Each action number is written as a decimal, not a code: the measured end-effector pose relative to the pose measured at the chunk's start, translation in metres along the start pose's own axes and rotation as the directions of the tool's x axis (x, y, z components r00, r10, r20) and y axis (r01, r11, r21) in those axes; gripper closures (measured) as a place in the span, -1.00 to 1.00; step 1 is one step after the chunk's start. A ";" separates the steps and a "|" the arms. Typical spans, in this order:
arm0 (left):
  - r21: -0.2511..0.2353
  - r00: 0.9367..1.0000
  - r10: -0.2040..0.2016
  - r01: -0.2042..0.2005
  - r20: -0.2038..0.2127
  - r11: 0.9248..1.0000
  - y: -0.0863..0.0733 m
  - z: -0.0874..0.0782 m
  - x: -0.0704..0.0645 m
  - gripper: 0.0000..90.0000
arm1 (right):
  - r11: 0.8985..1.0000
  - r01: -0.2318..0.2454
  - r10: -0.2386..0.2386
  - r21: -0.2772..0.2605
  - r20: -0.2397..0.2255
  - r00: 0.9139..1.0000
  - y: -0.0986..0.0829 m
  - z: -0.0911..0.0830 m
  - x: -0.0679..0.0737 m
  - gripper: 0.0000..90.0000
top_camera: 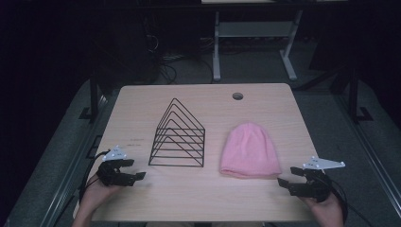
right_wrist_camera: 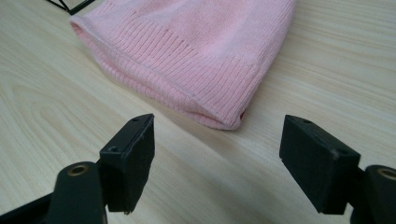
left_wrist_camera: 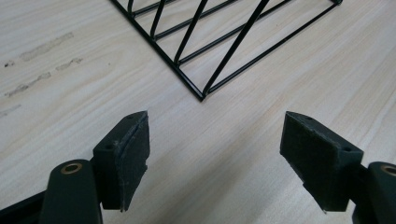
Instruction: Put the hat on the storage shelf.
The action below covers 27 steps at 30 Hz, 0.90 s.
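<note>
So we've got a pink ribbed knit beanie [top_camera: 249,150] lying flat at centre-right of the high view, brim edge facing us, and a black wire rack of triangular dividers [top_camera: 178,136] standing just left of it at centre, the two near each other but not touching. Both sit on the light wood-grain table [top_camera: 198,198]. Our left gripper [top_camera: 124,171] rests at the lower left with its jaws spread wide and nothing between them; in the left gripper view it's aimed at the rack's near corner [left_wrist_camera: 202,95], which probably makes sense for steadying it. Our right gripper [top_camera: 289,177] sits at the lower right, also wide and empty, pointed at the beanie's brim corner [right_wrist_camera: 229,122], the easiest bit to pinch.
</note>
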State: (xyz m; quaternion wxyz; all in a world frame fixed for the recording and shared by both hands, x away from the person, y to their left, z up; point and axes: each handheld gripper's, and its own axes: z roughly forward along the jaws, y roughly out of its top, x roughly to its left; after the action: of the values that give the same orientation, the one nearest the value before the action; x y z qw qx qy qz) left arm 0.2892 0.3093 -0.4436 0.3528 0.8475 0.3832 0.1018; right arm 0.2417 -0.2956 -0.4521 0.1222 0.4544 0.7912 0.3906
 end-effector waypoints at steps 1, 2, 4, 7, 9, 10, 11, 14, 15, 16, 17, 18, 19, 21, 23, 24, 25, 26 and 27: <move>0.001 1.000 0.004 -0.004 -0.002 1.000 0.000 0.000 0.000 -0.46 | 1.000 -0.002 0.002 -0.001 0.000 1.000 0.000 0.000 0.000 -0.42; 0.002 1.000 0.008 -0.008 -0.005 1.000 0.001 0.000 0.001 -0.46 | 1.000 -0.004 0.004 -0.001 -0.001 1.000 0.000 0.000 0.000 -0.42; -0.001 1.000 0.005 -0.005 -0.005 1.000 0.000 0.000 0.001 -0.46 | 1.000 -0.002 0.002 -0.002 -0.001 1.000 0.000 0.000 -0.001 -0.42; -0.002 1.000 -0.001 0.001 -0.002 1.000 -0.002 0.000 0.002 -0.46 | 1.000 -0.013 0.013 0.003 -0.005 1.000 0.000 0.001 -0.002 -0.43; 0.006 1.000 -0.009 0.009 -0.005 1.000 -0.003 0.000 0.002 -0.46 | 1.000 -0.016 0.016 0.010 -0.002 1.000 0.002 0.001 -0.002 -0.44; 0.002 1.000 -0.027 0.027 -0.008 1.000 -0.004 -0.001 0.003 -0.46 | 1.000 -0.018 0.018 0.013 -0.008 1.000 0.004 0.003 -0.003 -0.46; 0.002 1.000 -0.027 0.027 -0.008 1.000 -0.004 -0.001 0.003 -0.46 | 1.000 -0.018 0.018 0.013 -0.008 1.000 0.004 0.003 -0.003 -0.46; -0.022 0.999 -0.036 0.036 -0.001 0.999 -0.003 -0.005 0.002 -0.46 | 0.999 -0.020 0.021 0.032 -0.019 1.000 0.009 0.008 -0.004 -0.49; -0.028 0.999 -0.037 0.037 -0.003 0.999 -0.002 -0.006 0.002 -0.46 | 0.999 -0.024 0.025 0.034 -0.030 0.999 0.015 0.009 -0.004 -0.52; -0.028 0.999 -0.037 0.037 -0.003 0.999 -0.002 -0.006 0.002 -0.46 | 0.999 -0.024 0.025 0.034 -0.030 0.999 0.015 0.009 -0.004 -0.52; -0.029 0.999 -0.032 0.032 -0.004 0.999 -0.002 -0.006 0.002 -0.46 | 0.999 -0.028 0.029 0.032 -0.037 0.999 0.017 0.009 -0.005 -0.52; -0.030 0.999 -0.032 0.032 -0.002 0.999 -0.001 -0.006 0.002 -0.46 | 0.999 -0.025 0.026 0.026 -0.045 0.999 0.023 0.009 -0.005 -0.53; -0.027 0.999 -0.045 0.045 0.005 0.999 0.000 -0.006 0.002 -0.46 | 0.999 -0.026 0.027 0.027 -0.046 0.999 0.025 0.008 -0.006 -0.53; -0.027 0.999 -0.045 0.045 0.005 0.999 0.000 -0.005 0.003 -0.46 | 0.999 -0.020 0.022 0.026 -0.043 0.999 0.030 0.008 -0.007 -0.53; -0.034 0.999 -0.054 0.054 0.005 0.998 0.000 -0.005 0.002 -0.46 | 1.000 -0.013 0.014 0.023 -0.042 0.999 0.033 0.007 -0.008 -0.53; -0.032 0.999 -0.054 0.054 0.006 0.998 0.000 -0.005 0.002 -0.46 | 1.000 -0.011 0.013 0.025 -0.044 0.999 0.035 0.007 -0.008 -0.53; -0.032 0.998 -0.055 0.055 0.007 0.998 0.001 -0.005 0.002 -0.46 | 1.000 -0.006 0.007 0.029 -0.043 0.999 0.039 0.008 -0.009 -0.53; -0.035 0.998 -0.058 0.058 0.007 0.998 0.001 -0.005 0.001 -0.46 | 0.999 -0.005 0.007 0.040 -0.039 0.999 0.044 0.010 -0.010 -0.57; -0.033 0.999 -0.054 0.054 0.003 0.998 0.001 -0.005 0.001 -0.47 | 0.999 -0.004 0.006 0.047 -0.037 0.999 0.046 0.011 -0.010 -0.57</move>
State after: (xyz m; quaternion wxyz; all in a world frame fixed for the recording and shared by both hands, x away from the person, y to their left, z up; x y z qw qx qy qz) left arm 0.2878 0.3123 -0.4391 0.3697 0.8310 0.4041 0.0975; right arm 0.2817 -0.2851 -0.4277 0.0958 0.4518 0.8011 0.3808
